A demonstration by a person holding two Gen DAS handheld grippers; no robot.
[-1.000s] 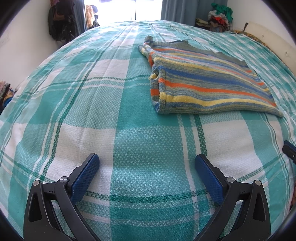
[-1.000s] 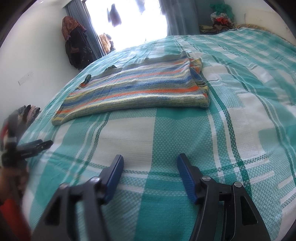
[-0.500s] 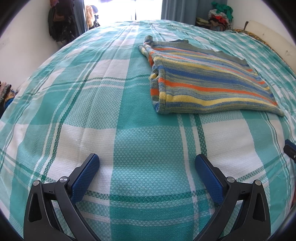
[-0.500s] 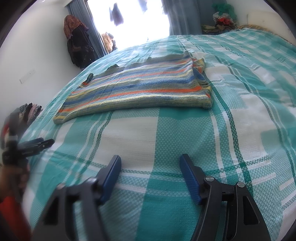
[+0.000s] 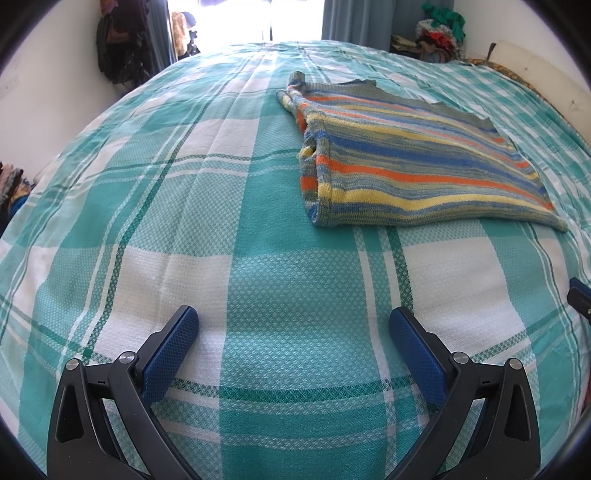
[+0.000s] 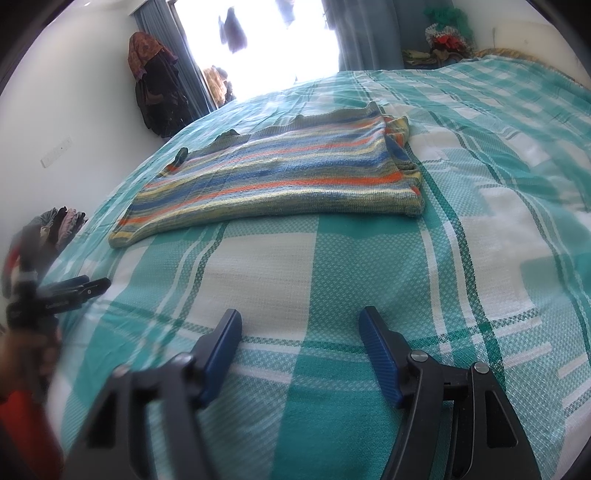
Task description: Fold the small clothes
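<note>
A striped knit top (image 5: 413,166) in blue, orange and yellow lies folded flat on the bed; it also shows in the right wrist view (image 6: 288,173). My left gripper (image 5: 293,321) is open and empty, low over the bedspread, well short of the top. My right gripper (image 6: 300,321) is open and empty, also short of the top's near edge. The left gripper appears at the left edge of the right wrist view (image 6: 74,290). A tip of the right gripper shows at the right edge of the left wrist view (image 5: 580,295).
The bed carries a teal and white checked bedspread (image 5: 177,221). Dark clothes hang on the wall (image 6: 155,85) beside a bright window. A pile of clothes (image 6: 59,225) lies beyond the bed's left edge. Clutter (image 5: 439,29) sits at the far right corner.
The right gripper has drifted slightly, with the top shifting a little in its view. The left gripper has barely moved. Both stay open and empty.
</note>
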